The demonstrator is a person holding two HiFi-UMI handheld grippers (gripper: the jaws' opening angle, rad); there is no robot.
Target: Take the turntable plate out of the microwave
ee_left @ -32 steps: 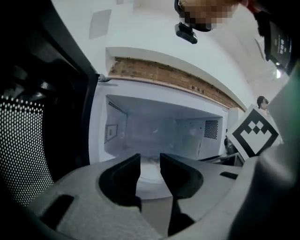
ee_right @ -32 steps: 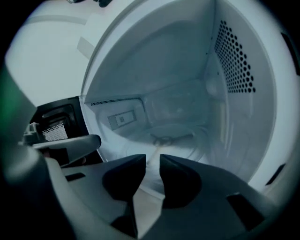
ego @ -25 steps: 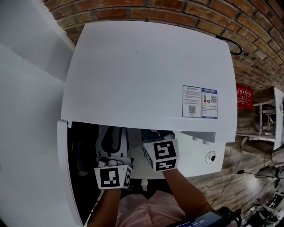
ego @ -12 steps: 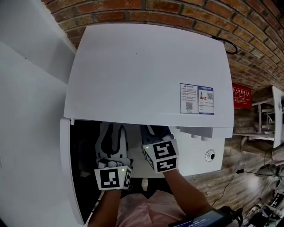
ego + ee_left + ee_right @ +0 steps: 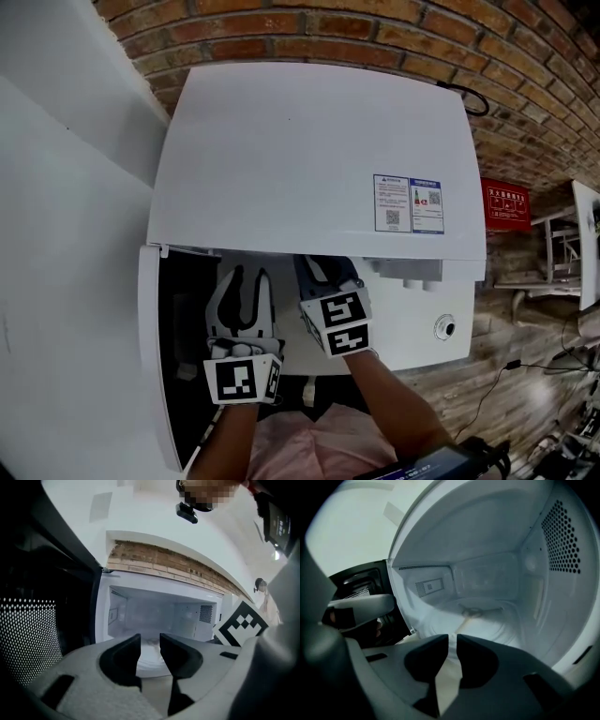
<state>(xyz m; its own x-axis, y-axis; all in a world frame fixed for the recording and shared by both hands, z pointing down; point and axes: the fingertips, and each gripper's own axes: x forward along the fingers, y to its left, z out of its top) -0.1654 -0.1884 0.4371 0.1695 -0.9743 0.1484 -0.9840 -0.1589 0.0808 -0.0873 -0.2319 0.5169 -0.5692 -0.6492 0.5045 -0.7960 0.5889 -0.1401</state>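
tan surface (image 5: pixel 153 696) bears white microwave (image 5: pixel 309 159), door open leftward

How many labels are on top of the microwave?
2: a white label and a blue label, side by side near the microwave top's front right edge. None looks hidden.

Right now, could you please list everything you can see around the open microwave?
white box-shaped microwave: 1, white, centre, against the wall.
microwave door: 1, white with dark inner face, swung open at left.
clear round glass turntable plate: 1, clear, on the cavity floor.
printed stickers: 2, white and blue, on the microwave's top.
brick wall: 1, red-brown, behind the microwave.
red sign: 1, red, at right.
black cable: 1, black, by the microwave's back right corner.
left gripper: 1, grey with black pads, at the cavity mouth, jaws apart, empty.
right gripper: 1, same colours, reaching into the cavity, jaws just opening, narrowly apart, gripping nothing.
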